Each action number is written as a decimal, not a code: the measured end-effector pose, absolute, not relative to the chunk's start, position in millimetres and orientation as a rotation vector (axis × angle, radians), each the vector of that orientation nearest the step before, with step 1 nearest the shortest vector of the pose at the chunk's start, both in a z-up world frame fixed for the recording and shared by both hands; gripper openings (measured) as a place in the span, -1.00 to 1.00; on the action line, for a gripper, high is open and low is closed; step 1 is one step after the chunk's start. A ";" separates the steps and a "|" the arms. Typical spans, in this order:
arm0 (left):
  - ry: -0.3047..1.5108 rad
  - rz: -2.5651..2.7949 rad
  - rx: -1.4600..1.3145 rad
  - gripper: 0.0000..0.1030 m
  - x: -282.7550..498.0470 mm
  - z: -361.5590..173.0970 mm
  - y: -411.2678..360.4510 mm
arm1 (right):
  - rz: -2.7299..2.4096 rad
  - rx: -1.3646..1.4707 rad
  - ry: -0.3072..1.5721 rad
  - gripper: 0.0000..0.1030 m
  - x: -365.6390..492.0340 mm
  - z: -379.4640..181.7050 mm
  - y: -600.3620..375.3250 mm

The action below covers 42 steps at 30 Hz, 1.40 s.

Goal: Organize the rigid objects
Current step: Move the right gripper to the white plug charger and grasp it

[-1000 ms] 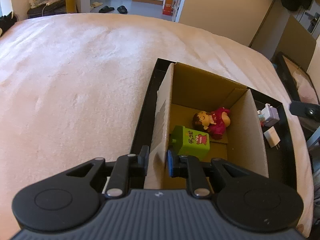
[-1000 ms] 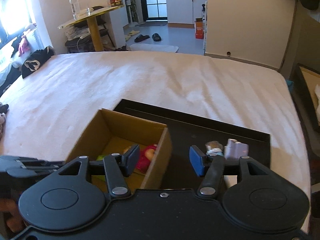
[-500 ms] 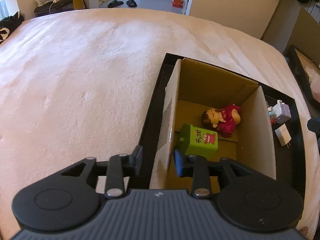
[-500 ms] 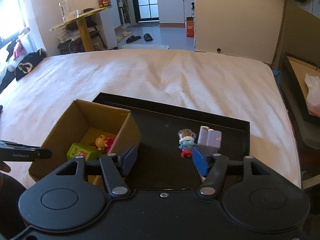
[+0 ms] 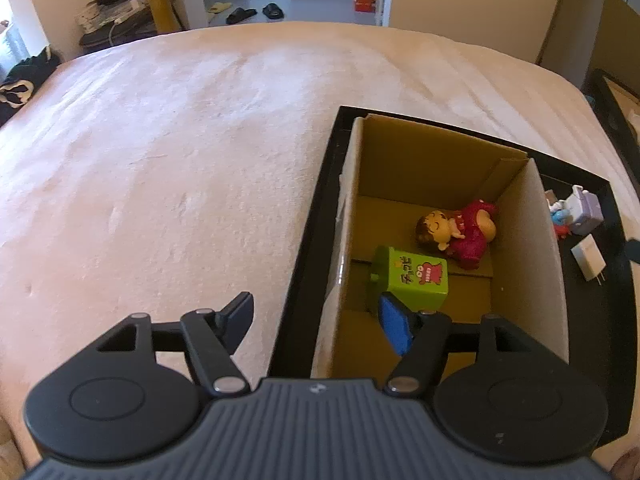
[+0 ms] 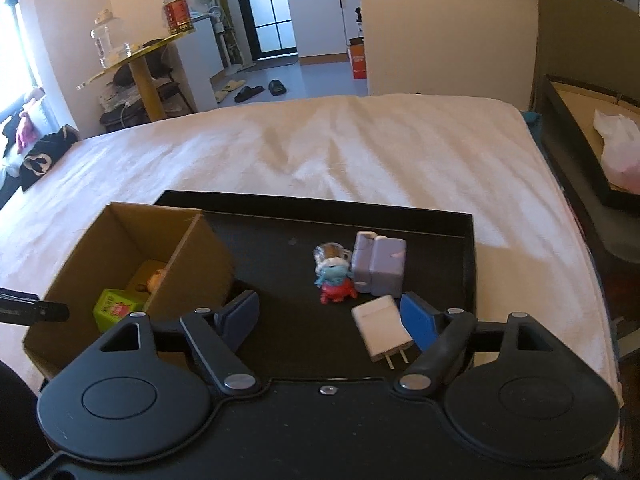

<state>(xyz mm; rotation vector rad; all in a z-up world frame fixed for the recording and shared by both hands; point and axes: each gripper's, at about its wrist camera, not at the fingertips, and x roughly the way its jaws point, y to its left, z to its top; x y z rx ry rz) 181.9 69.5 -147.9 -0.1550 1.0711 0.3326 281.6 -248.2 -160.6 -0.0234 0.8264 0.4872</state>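
Observation:
An open cardboard box point(image 5: 528, 264) stands in a black tray point(image 5: 306, 236) on the bed. In it lie a green block point(image 5: 412, 276) and a doll in red point(image 5: 460, 232). My left gripper point(image 5: 318, 322) straddles the box's left wall with its jaws opening, and neither pad presses the wall. My right gripper point(image 6: 328, 318) hovers low over the tray point(image 6: 440, 240), jaws opening. A white charger plug point(image 6: 382, 332) lies on the tray between its fingers, close to the right pad and untouched. Just beyond stand a purple block point(image 6: 380, 266) and a small blue and red figure point(image 6: 334, 280).
The pale bed cover point(image 5: 160, 160) spreads wide to the left of and beyond the tray. A second dark tray point(image 6: 580, 152) with a plastic bag sits off the bed's right edge. A yellow table point(image 6: 140, 68) and slippers are on the floor beyond.
My left gripper has let go of the box's left wall and spread its jaws. My right gripper has come down towards the loose items on the tray and widened its jaws.

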 end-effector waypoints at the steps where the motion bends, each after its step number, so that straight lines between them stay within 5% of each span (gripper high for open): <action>1: 1.073 0.342 -0.154 0.32 182.1 -147.5 69.6 | 0.488 -0.018 0.835 0.51 282.3 -163.1 -250.4; 31: 1.082 0.422 -0.094 0.34 221.3 -141.3 56.5 | 0.480 -0.197 0.917 0.30 321.2 -219.4 -240.5; 37: 1.088 0.433 -0.087 0.34 220.8 -142.9 55.6 | 0.476 -0.238 0.961 -0.20 323.4 -230.5 -237.1; 42: 1.096 0.430 -0.083 0.34 217.0 -144.0 52.7 | 0.495 -0.212 0.994 -0.29 315.8 -223.0 -241.7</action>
